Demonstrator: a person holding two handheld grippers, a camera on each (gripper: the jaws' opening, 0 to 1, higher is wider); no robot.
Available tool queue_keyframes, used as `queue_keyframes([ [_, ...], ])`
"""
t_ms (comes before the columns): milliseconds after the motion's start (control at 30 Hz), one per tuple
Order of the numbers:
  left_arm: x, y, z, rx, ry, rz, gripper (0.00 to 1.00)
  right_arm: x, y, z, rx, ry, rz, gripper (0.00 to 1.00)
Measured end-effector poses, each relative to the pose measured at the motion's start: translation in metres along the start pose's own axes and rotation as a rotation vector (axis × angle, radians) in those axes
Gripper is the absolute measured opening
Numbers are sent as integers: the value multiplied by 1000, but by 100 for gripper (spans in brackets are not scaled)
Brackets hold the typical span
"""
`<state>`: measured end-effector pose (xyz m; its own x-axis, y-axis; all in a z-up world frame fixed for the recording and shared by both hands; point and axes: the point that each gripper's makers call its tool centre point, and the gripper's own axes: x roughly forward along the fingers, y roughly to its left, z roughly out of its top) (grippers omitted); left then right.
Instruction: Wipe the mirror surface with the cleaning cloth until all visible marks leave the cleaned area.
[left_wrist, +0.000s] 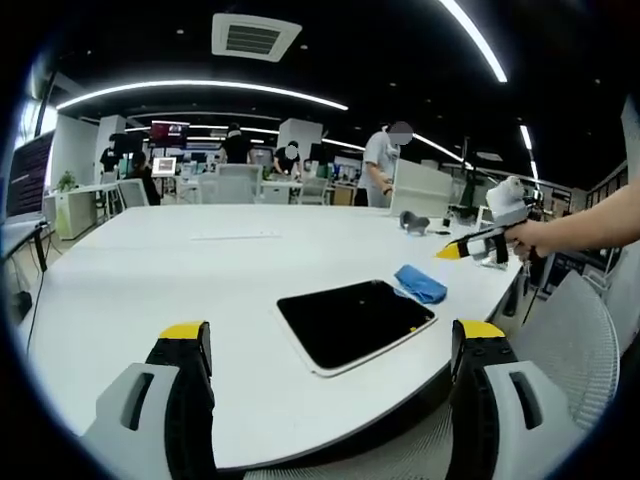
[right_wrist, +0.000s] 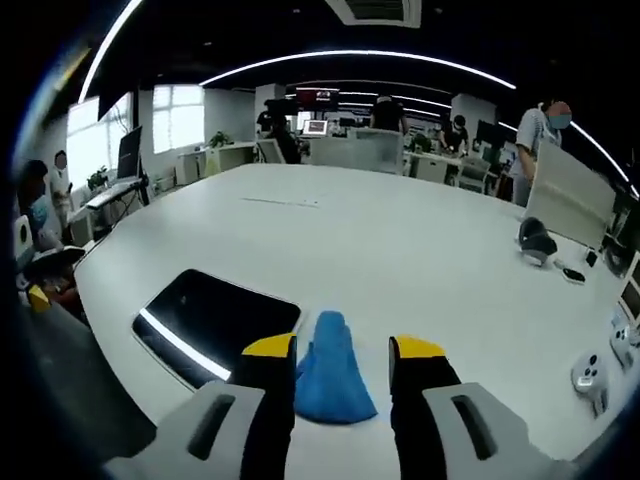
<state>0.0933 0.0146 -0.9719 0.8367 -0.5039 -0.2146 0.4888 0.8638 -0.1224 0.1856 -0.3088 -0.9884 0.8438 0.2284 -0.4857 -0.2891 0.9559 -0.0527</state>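
Your right gripper (right_wrist: 342, 358) is open around the cloth (right_wrist: 331, 372) beside the mirror (right_wrist: 215, 320); close too high and you snag only a fold; your left gripper (left_wrist: 330, 342) hangs open, empty.

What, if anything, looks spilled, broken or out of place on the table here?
Nothing stands out. The mirror lies flat and unbroken near the edge of the white table, the blue cloth sits crumpled beside it, and nothing has spilled.
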Motion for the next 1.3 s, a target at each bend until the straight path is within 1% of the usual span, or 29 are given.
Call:
queue_keyframes([
  [67,0,0,0,-1,-3,-1,99,-11,0,3,-2,-21,-5,36],
  [233,0,0,1,0,-9,-2,99,-37,9,5,16,-63,1,44],
  [333,0,-1,1,-1,-8,-2,99,-52,16,5,13,-87,-31,47],
  [433,0,0,1,0,-11,-3,99,-66,29,2,25,-112,-48,53],
  [467,0,-1,1,-1,-12,-4,99,-69,31,1,17,-118,-54,56],
  [533,0,-1,2,1,-13,-7,99,-74,36,-7,11,-110,-70,62],
  [600,0,-1,2,2,-15,-9,99,-78,38,-12,5,-116,-79,69],
  [667,0,-1,2,4,-17,-10,99,-82,39,-16,9,-128,-89,78],
  [700,0,-2,2,4,-16,-11,99,-83,40,-18,16,-130,-93,80],
  [767,1,-2,2,5,-14,-14,99,-85,39,-22,33,-135,-103,81],
  [867,0,-2,2,5,-14,-11,99,-83,43,-28,55,-138,-104,86],
  [933,0,-1,2,5,-17,-7,99,-80,49,-33,53,-126,-96,86],
  [1033,-1,-1,2,5,-18,-7,99,-76,47,-39,22,-106,-89,87],
  [1133,-1,-1,2,4,-15,-6,99,-77,51,-37,26,-121,-75,90],
  [1200,-1,-1,2,3,-19,-7,99,-76,52,-38,38,-117,-71,90],
  [1300,-1,-1,3,4,-21,-7,99,-77,54,-37,32,-125,-67,90],
])
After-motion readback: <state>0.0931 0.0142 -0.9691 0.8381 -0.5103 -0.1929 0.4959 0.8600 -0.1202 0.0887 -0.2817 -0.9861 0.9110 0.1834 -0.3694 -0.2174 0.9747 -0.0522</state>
